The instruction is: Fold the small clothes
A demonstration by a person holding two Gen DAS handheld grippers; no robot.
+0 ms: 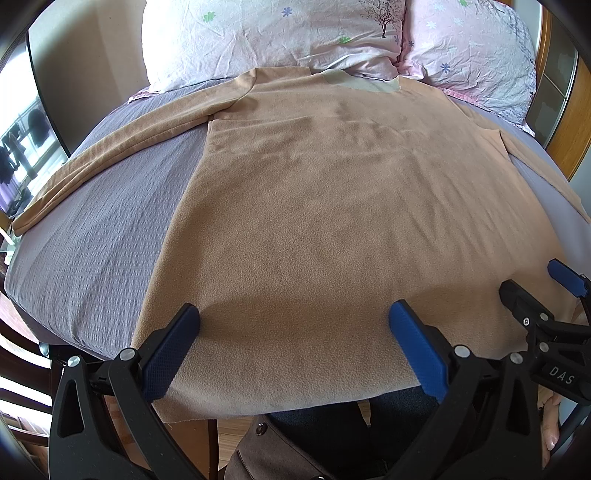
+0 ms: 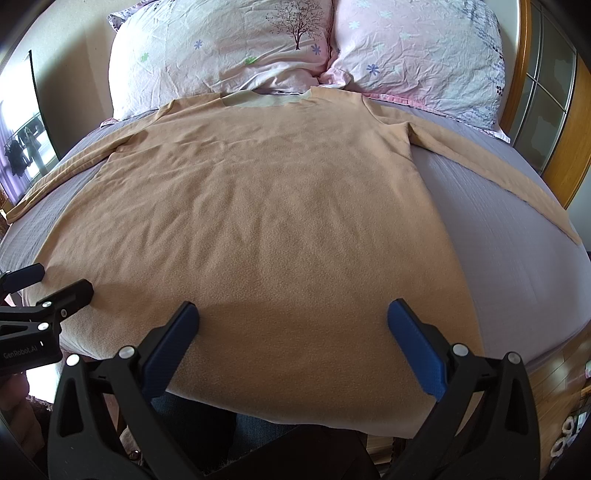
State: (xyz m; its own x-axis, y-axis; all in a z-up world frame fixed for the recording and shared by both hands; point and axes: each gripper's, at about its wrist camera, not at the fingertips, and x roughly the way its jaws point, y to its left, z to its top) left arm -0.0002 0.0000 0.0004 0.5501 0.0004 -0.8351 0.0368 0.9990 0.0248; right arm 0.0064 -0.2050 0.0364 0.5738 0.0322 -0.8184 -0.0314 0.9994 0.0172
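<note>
Bottom of frame: left gripper (image 1: pixel 293 350) and right gripper (image 2: pixel 293 350) both spread wide, holding nothing, poised over hem. Centre: tan shirt (image 1: pixel 332 206) flat on bed (image 1: pixel 92 240), sleeves out. No fold made; all folding left. Top: pillows (image 2: pixel 221 48).

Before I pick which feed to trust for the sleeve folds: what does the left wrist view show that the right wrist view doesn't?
Only the left wrist view shows the full left sleeve out to its cuff, plus the right tongs at its right edge.

Only the right wrist view shows the long right sleeve running out to the bed's edge, plus the left tongs at its left edge.

Both show the tan shirt spread flat on the purple sheet, collar toward two floral pillows, with that camera's own tongs open over the hem.
</note>
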